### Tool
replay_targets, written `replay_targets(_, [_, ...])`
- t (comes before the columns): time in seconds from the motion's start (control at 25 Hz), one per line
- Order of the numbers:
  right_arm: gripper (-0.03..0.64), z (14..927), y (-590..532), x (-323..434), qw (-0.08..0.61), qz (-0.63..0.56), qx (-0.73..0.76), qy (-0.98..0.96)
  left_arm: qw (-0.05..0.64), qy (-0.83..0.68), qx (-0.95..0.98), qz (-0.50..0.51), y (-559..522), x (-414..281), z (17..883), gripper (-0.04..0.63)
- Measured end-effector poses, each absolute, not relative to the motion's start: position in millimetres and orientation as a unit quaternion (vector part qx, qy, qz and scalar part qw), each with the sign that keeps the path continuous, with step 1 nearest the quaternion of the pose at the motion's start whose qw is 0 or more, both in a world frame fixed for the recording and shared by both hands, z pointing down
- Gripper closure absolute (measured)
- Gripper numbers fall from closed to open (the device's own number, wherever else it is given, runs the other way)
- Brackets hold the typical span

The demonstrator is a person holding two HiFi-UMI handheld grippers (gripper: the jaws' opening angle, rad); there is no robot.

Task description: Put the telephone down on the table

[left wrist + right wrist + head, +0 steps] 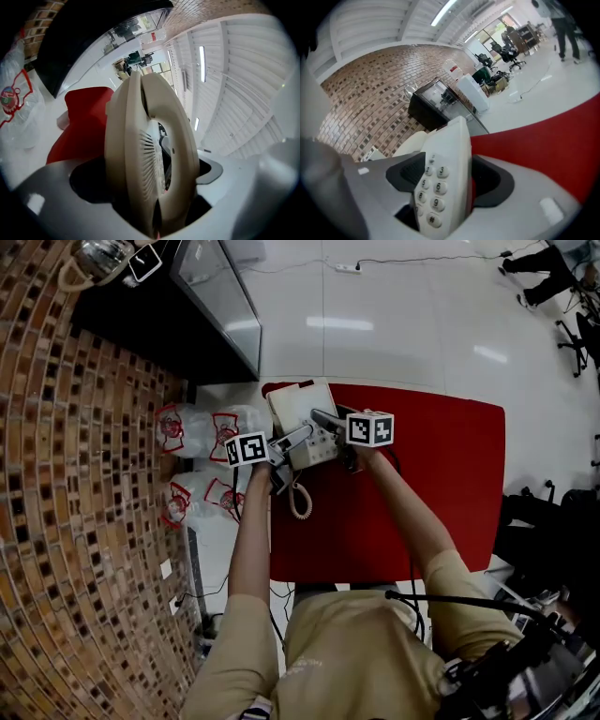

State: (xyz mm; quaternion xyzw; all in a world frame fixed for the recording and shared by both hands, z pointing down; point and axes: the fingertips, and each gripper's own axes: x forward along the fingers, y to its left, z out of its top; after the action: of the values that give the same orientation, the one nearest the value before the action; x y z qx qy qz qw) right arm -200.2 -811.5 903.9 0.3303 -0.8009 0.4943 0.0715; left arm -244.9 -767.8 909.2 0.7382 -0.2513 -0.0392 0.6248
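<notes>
A beige telephone (298, 413) with its handset on is held between both grippers over the far left corner of the red table (431, 484). Its coiled cord (300, 501) trails down onto the red top. My left gripper (296, 439) comes in from the left. In the left gripper view the telephone's vented handset side (145, 154) fills the gap, and the left gripper (150, 176) is shut on it. My right gripper (326, 423) comes in from the right. In the right gripper view the keypad side (440, 173) stands between the jaws, and the right gripper (449, 177) is shut on it.
Clear plastic bags with red print (197, 427) lie on the floor left of the table. A black cabinet with a glass top (202, 306) stands beyond them against the brick wall (75, 474). Office chairs (577, 334) and a standing person (548, 268) are at the far right.
</notes>
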Motion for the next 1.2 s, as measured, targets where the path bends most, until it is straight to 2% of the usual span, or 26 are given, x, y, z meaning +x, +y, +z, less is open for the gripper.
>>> replay_targets(0.16, [0.324, 921, -806, -189, 0.058, 0.485, 0.368, -0.791, 0.605, -0.271, 0.748, 0.038, -757, -241, 933, 0.144])
replay_targets(0.32, [0.325, 914, -811, -177, 0.027, 0.484, 0.374, -0.791, 0.61, -0.262, 0.747, 0.032, -759, -235, 921, 0.14])
replay_targets(0.44, [0.324, 899, -816, -172, 0.026, 0.465, 0.377, -0.8, 0.612, -0.25, 0.75, 0.028, -760, -238, 910, 0.059])
replay_targets(0.56, [0.322, 886, -810, -168, 0.026, 0.453, 0.375, -0.809, 0.615, -0.258, 0.743, 0.051, -753, -242, 911, 0.028])
replay_targets(0.72, [0.319, 884, -780, -159, 0.026, 0.446, 0.371, -0.814, 0.601, -0.294, 0.716, 0.198, -720, -241, 929, 0.021])
replay_targets(0.8, [0.319, 879, -775, -156, 0.021, 0.447, 0.37, -0.814, 0.563, -0.321, 0.702, 0.294, -710, -251, 932, 0.005])
replay_targets(0.88, [0.319, 872, -771, -156, 0.013, 0.449, 0.368, -0.814, 0.528, -0.346, 0.699, 0.337, -707, -263, 927, 0.005])
replay_targets(1.04, [0.319, 859, -748, -153, -0.019, 0.448, 0.361, -0.818, 0.539, -0.359, 0.718, 0.256, -688, -268, 899, 0.005])
replay_targets(1.2, [0.319, 803, -718, -150, -0.025, 0.396, 0.356, -0.846, 0.482, -0.389, 0.769, 0.155, -673, -270, 822, 0.005])
